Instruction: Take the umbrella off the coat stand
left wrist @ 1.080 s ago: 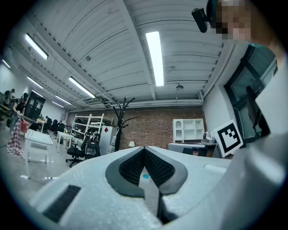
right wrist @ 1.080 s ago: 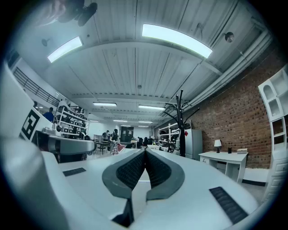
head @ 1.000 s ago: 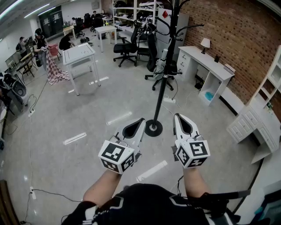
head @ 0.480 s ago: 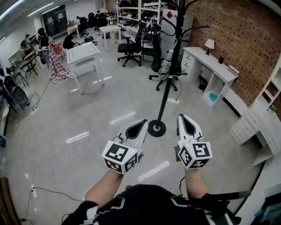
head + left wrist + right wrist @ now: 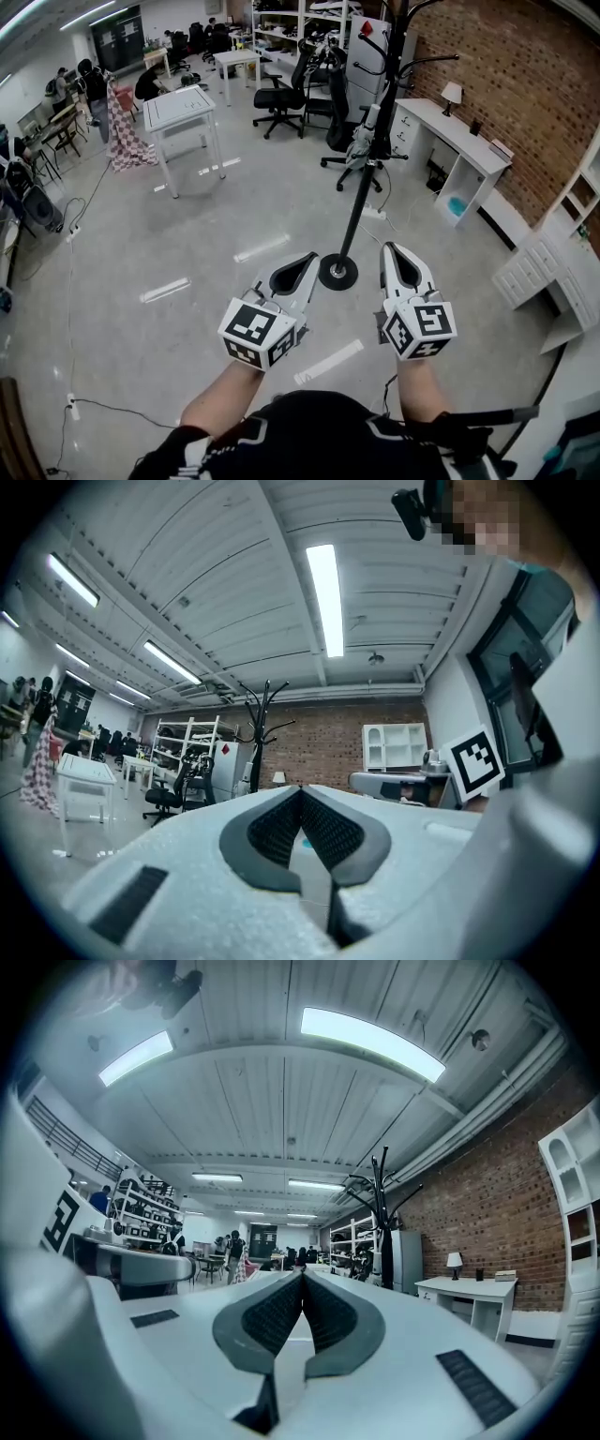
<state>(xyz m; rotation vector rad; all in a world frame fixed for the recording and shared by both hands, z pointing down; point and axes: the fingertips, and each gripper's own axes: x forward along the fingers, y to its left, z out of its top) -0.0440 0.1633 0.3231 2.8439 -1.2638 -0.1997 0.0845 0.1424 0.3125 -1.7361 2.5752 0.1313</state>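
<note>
The black coat stand (image 5: 361, 192) rises from its round base (image 5: 338, 272) on the grey floor, just ahead of both grippers. A pale, folded thing that looks like the umbrella (image 5: 366, 131) hangs against the pole, well above the base. My left gripper (image 5: 307, 256) is shut and empty, its tip just left of the base. My right gripper (image 5: 388, 247) is also shut and empty, just right of the base. The stand's hooks show far off in the left gripper view (image 5: 260, 714) and in the right gripper view (image 5: 382, 1213).
A white desk (image 5: 441, 127) with a small lamp (image 5: 452, 94) runs along the brick wall on the right. White drawers (image 5: 548, 272) stand at the right. Office chairs (image 5: 281, 98) and white tables (image 5: 178, 112) are behind the stand. A cable (image 5: 75, 225) lies on the left floor.
The stand and its base have drifted slightly right and nearer in the head view. Both grippers keep the same shut pose.
</note>
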